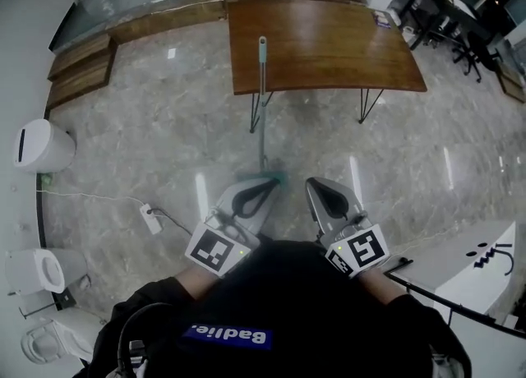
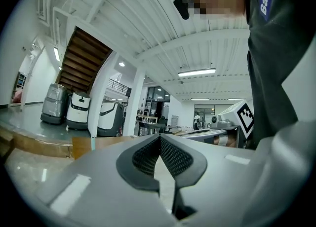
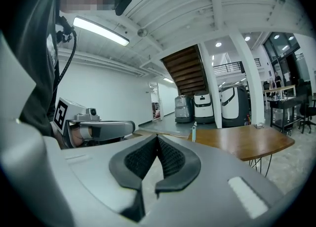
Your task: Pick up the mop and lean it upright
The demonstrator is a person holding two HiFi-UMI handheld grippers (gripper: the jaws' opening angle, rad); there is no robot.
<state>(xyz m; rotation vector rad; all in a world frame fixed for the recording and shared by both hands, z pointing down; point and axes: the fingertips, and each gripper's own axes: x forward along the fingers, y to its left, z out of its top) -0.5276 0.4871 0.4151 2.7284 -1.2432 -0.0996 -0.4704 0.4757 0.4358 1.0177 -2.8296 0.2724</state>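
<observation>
Against the near edge of the counter (image 1: 329,48), the mop (image 1: 262,105) stands upright, its foot on the floor (image 1: 164,122) just ahead of the left gripper (image 1: 269,182), which is nearer than the right gripper (image 1: 316,184); both jaws are closed and empty.

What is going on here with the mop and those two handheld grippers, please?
A person holds a gripper in each hand, low and close to the body. The left gripper and the right gripper are both shut with nothing between their jaws. The mop stands upright with its handle leaning against the edge of the wooden table and its head on the floor just ahead of the left gripper. Neither gripper holds it.
</observation>
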